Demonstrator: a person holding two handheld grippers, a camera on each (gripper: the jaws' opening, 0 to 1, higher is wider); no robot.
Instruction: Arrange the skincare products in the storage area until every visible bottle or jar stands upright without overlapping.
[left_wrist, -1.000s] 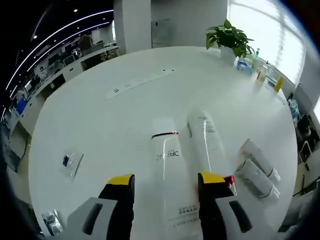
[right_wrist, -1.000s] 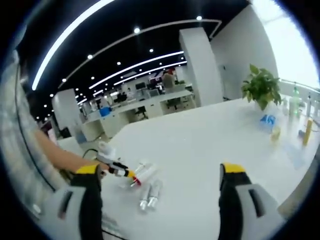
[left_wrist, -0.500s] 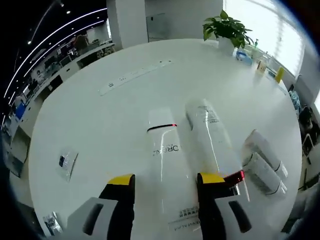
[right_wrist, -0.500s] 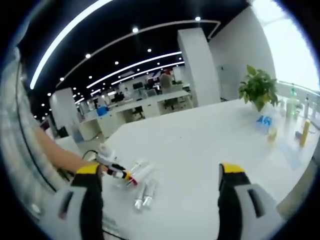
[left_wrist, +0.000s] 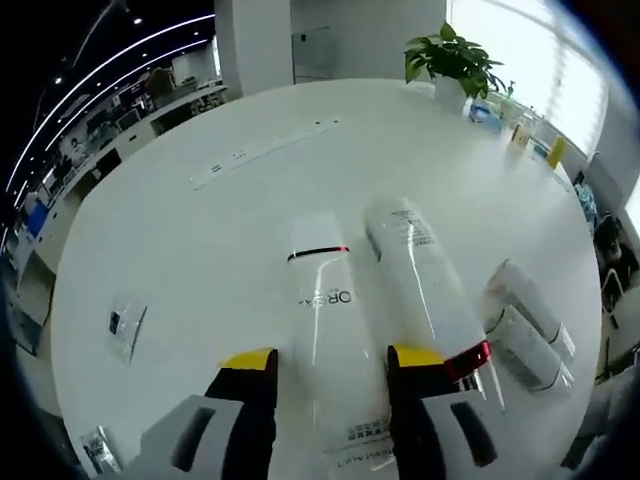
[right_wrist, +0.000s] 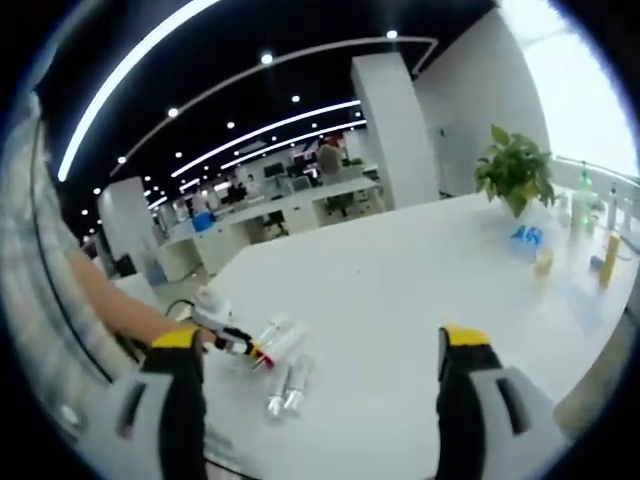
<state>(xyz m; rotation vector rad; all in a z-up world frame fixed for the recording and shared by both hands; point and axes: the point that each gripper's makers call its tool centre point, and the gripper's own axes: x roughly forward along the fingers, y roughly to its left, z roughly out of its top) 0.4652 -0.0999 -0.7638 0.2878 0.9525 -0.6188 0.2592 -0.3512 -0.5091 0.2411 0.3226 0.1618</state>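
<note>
Left gripper view: four skincare items lying flat on white table. Two long clear bottles at centre frame, side by side, long axes running from bottom toward top. Left bottle, red band near far end, reads "OREAL"; it lies between yellow-tipped jaws of left gripper, contact unclear, grip cannot be told. Right bottle, red band at near end. Two white tubes at right. Right gripper view: right gripper jaws wide apart, nothing between.

Two clear bottles and two white tubes, all flat on the table.
</note>
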